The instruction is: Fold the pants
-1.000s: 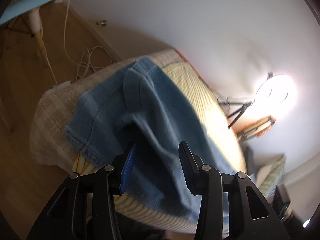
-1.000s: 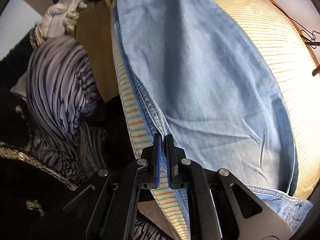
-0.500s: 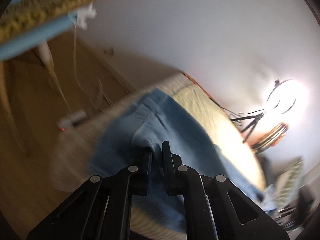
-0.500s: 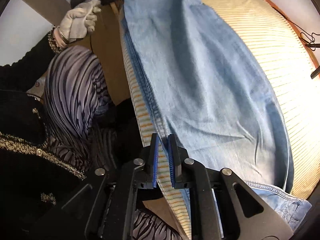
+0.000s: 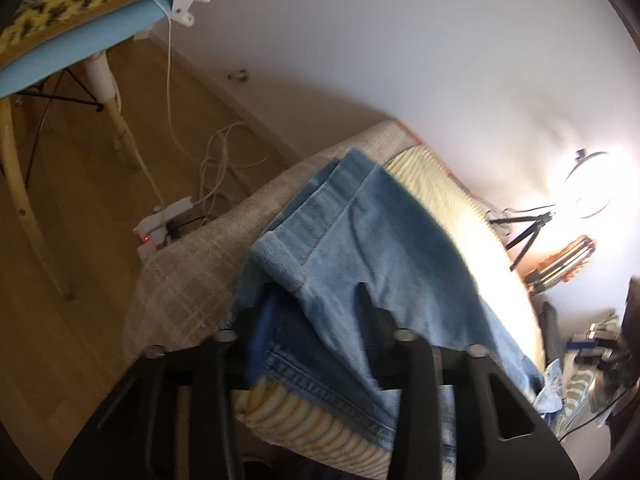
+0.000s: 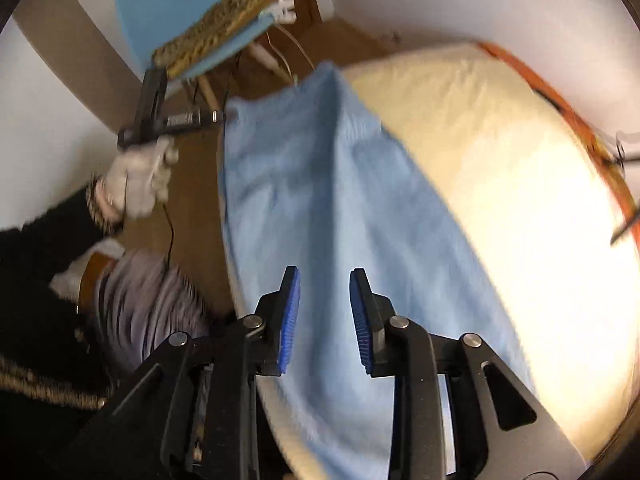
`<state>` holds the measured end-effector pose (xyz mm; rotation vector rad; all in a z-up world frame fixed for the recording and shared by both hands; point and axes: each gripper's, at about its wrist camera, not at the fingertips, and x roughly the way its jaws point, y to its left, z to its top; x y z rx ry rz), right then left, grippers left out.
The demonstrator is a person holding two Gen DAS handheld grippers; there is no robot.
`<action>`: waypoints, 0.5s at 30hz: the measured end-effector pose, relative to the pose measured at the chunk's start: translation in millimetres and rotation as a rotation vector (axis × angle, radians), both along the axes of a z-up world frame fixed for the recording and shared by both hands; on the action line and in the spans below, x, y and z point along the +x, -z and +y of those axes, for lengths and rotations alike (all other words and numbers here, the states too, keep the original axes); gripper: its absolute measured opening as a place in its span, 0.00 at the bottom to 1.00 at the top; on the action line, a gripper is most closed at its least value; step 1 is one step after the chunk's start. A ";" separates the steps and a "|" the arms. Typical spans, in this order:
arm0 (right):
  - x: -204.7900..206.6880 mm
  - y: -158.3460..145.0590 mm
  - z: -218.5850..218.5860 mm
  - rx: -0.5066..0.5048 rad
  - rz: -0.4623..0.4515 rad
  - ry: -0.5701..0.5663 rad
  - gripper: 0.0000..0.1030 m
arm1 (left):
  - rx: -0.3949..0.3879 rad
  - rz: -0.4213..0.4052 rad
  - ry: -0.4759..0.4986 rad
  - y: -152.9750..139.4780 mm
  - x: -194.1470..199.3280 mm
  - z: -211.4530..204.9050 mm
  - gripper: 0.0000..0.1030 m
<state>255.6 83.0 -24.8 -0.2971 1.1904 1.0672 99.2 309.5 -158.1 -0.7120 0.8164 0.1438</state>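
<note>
Jaws of the left gripper point(image 5: 316, 320) stood apart and had just been opening; a hump of the jeans point(image 5: 384, 248) lay between the fingers, pads not seen pressing on it. Right gripper point(image 6: 325, 316) likewise had just been opening, its blue pads clear of the cloth, nothing between them, the denim flat beneath.

Jeans lay lengthwise, already doubled leg on leg by the look of the stacked edges, along the near edge of the striped yellow bed cover point(image 5: 448, 208); a turned cuff sat up just beyond the left fingers.

Step, as judged: release after the lengthwise fold. Next move would call for a fresh grip at one end with both grippers, then carrying that end over to the other to halve the length, keeping edges aligned. Right-wrist view was blurred.
</note>
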 end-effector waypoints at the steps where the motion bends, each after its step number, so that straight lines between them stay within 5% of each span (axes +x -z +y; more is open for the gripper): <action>1: 8.6 0.4 9.3 0.015 -0.006 0.008 0.26 | -0.008 0.013 -0.011 2.5 2.3 2.6 0.46; 3: 26.4 3.4 29.3 0.041 -0.022 0.030 0.26 | -0.023 0.020 -0.039 7.2 4.0 9.2 0.38; 4: 31.9 5.5 35.6 0.048 -0.025 0.036 0.26 | -0.018 0.021 -0.060 8.6 3.9 12.3 0.16; 5: 38.5 8.7 43.0 0.055 -0.035 0.044 0.26 | -0.015 0.013 -0.061 8.4 5.1 13.2 0.13; 11: 84.7 33.3 79.1 0.087 0.002 0.114 0.26 | 0.011 -0.095 -0.061 -13.1 -20.0 14.1 0.10; 15: 108.6 48.3 113.4 0.084 0.002 0.102 0.26 | 0.033 -0.062 -0.047 -3.5 -30.5 17.8 0.10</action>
